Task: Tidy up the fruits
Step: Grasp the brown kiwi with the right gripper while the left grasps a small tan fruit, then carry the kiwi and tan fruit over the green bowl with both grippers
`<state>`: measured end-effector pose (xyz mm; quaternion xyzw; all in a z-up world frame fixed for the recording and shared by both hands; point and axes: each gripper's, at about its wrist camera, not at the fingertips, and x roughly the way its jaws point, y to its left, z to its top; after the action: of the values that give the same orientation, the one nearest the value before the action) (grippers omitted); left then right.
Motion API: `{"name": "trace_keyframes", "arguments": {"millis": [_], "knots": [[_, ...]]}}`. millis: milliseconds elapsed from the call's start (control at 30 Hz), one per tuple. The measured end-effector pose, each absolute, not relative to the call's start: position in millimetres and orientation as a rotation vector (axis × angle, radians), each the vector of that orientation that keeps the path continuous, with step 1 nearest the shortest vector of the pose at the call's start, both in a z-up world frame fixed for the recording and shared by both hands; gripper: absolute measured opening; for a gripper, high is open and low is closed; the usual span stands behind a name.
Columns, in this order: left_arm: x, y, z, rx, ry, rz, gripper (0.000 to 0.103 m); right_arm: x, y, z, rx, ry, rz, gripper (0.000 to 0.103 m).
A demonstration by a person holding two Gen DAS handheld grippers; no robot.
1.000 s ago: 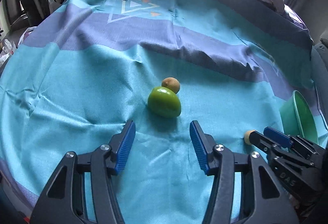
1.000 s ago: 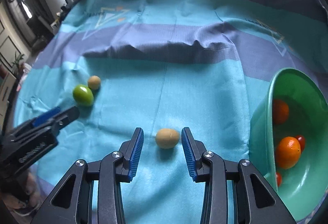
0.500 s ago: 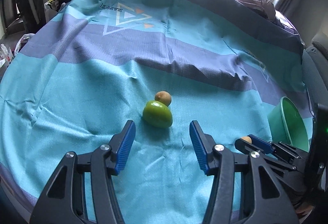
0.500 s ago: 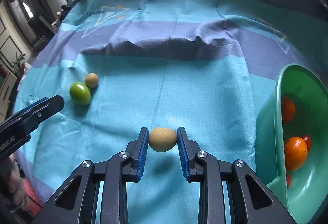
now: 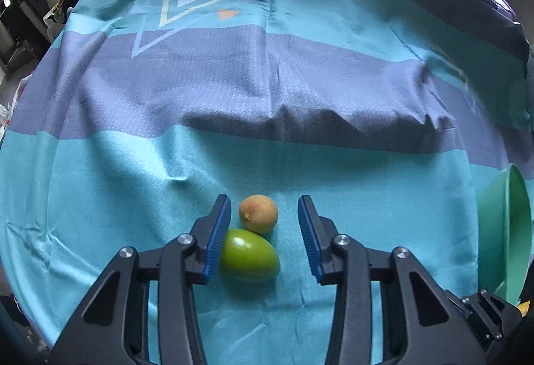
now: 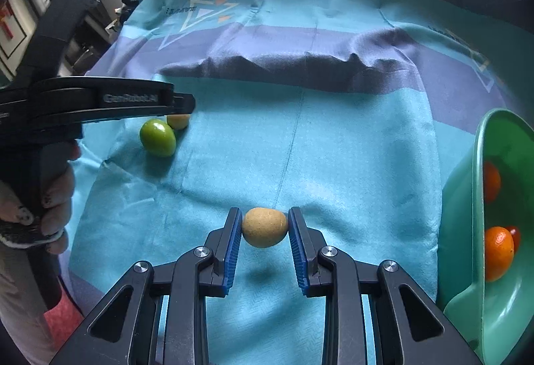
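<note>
A green fruit (image 5: 248, 260) and a small tan fruit (image 5: 258, 213) lie touching on the teal cloth (image 5: 133, 198). My left gripper (image 5: 263, 203) straddles both with its jaws closing; the left pad is at the green fruit's side and the right pad stands well apart. From the right wrist view the same pair shows as green fruit (image 6: 157, 138) and small tan fruit (image 6: 178, 121) under the left gripper (image 6: 182, 104). My right gripper (image 6: 265, 211) is shut on a tan oval fruit (image 6: 264, 227), held a little above the cloth over its shadow.
A green bowl (image 6: 477, 171) lies tilted at the right with oranges (image 6: 499, 251) and a small red fruit (image 6: 514, 236) inside; its rim also shows as green bowl (image 5: 510, 231). A raised fold (image 6: 300, 64) crosses the cloth. A person's hand (image 6: 50, 198) holds the left gripper.
My left gripper moved forward over the green and small tan fruits and its jaws narrowed. My right gripper shut on the tan oval fruit and lifted it off the cloth.
</note>
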<state>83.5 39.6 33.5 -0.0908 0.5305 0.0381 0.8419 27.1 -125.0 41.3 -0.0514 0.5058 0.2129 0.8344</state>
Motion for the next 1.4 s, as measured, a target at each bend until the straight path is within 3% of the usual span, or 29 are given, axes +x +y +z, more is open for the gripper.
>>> {"name": "trace_keyframes", "arguments": {"millis": [167,400,867,1400], "knots": [[85,40,21,-0.139,1.101,0.112,0.026,25,-126,46,-0.104,1.062,0.468,0.029],[77,47,25,-0.228,1.053,0.105,0.026,26,-123,44,-0.111,1.067,0.465,0.029],[-14,28,89,-0.29,0.808,0.045,0.026,23,-136,53,-0.049,1.045,0.492,0.029],[-65,3,137,-0.317,0.636,-0.007,0.026,-2,-183,119,0.084,0.831,0.528,0.029]]}}
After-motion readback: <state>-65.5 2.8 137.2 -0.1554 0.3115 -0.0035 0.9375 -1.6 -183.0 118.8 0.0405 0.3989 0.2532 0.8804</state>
